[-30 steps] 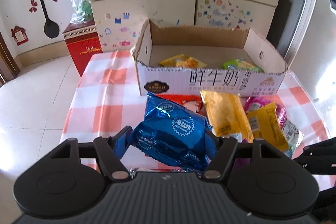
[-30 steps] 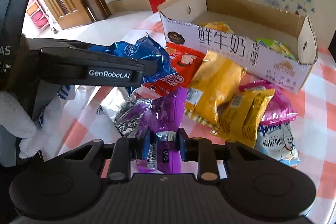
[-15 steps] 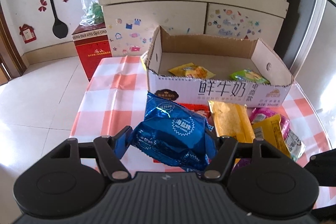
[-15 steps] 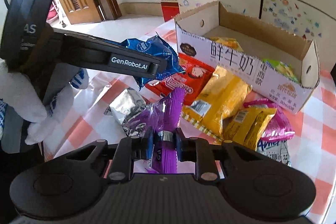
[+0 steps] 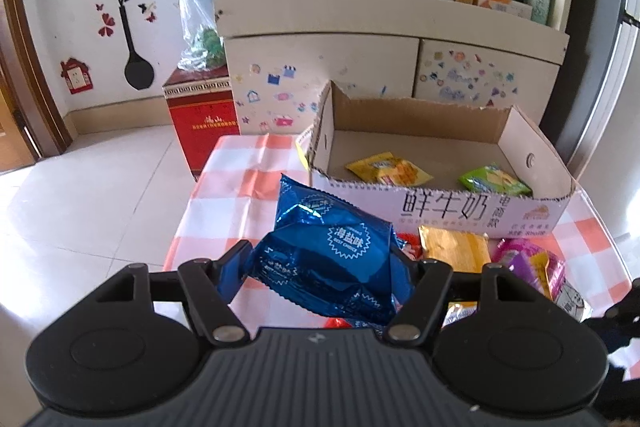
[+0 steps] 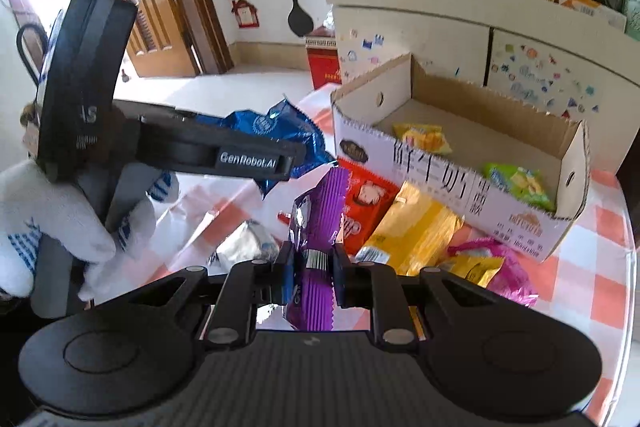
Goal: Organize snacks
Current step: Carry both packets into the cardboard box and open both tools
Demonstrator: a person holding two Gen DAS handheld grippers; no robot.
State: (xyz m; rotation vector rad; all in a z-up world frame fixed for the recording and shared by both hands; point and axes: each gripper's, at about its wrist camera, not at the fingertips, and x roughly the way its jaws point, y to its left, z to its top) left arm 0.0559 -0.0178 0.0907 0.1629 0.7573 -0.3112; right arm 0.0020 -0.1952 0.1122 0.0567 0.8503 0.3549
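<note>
Left gripper (image 5: 324, 267) clamping a blue foil snack bag (image 5: 332, 251) reading "BEST CHOICE", long axis crosswise, hanging above the checked tablecloth (image 5: 232, 195), right gripper (image 6: 312, 267) pinching a purple packet (image 6: 318, 227) pointing lengthwise toward the "鲜牛奶" cardboard box (image 6: 440, 183), "GenRobot.AI" showing on the left tool.

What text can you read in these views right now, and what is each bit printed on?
"鲜牛奶" – front wall of the cardboard box
"电商款" – same wall, smaller, at the right
"海盐味" and "BEST CHOICE" – round badge on the blue snack bag gripped by the left tool
"GenRobot.AI" – side of the left tool, seen from the right wrist view
Too small or blurred: the box's fine print and logos, the red box, the shelf cartons, the purple packet gripped by the right tool.
</note>
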